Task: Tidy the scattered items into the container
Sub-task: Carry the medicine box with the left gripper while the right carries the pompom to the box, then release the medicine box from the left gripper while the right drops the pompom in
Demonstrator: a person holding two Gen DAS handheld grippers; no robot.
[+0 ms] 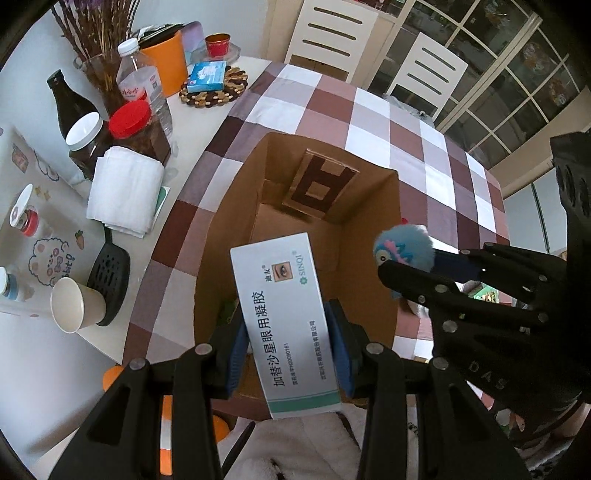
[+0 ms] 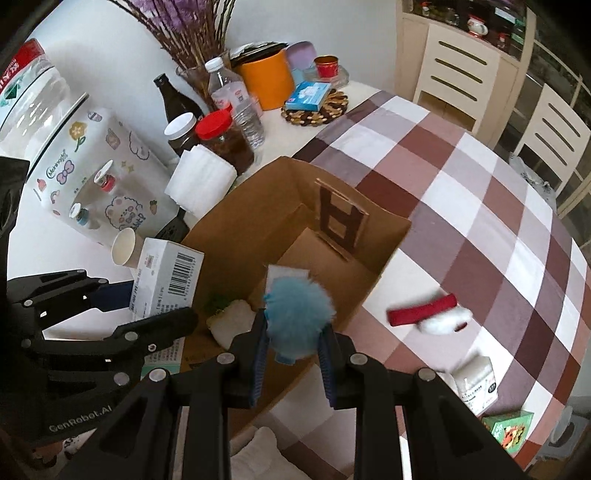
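An open cardboard box [image 1: 369,192] [image 2: 388,240] stands on the checked tablecloth. My left gripper [image 1: 290,350] is shut on a white medicine box [image 1: 288,325] with green trim, held over the cardboard box; the same white carton [image 2: 166,280] and left gripper [image 2: 140,306] show at the left of the right wrist view. My right gripper [image 2: 291,343] is shut on a fluffy blue pompom toy [image 2: 301,314] above the box's near edge; toy [image 1: 404,251] and right gripper [image 1: 417,273] appear at the right of the left wrist view. Inside the box lie a white card [image 2: 286,275] and a pale soft item [image 2: 232,319].
On the cloth right of the box lie a red-and-white fluffy band [image 2: 432,314], a white carton [image 2: 476,384] and a green box [image 2: 509,428]. Left of it stand bottles, jars [image 1: 135,129], folded tissue [image 1: 125,192], a paper cup [image 1: 74,304] and a black slotted spatula [image 1: 110,273]. Chairs [image 1: 328,33] stand behind.
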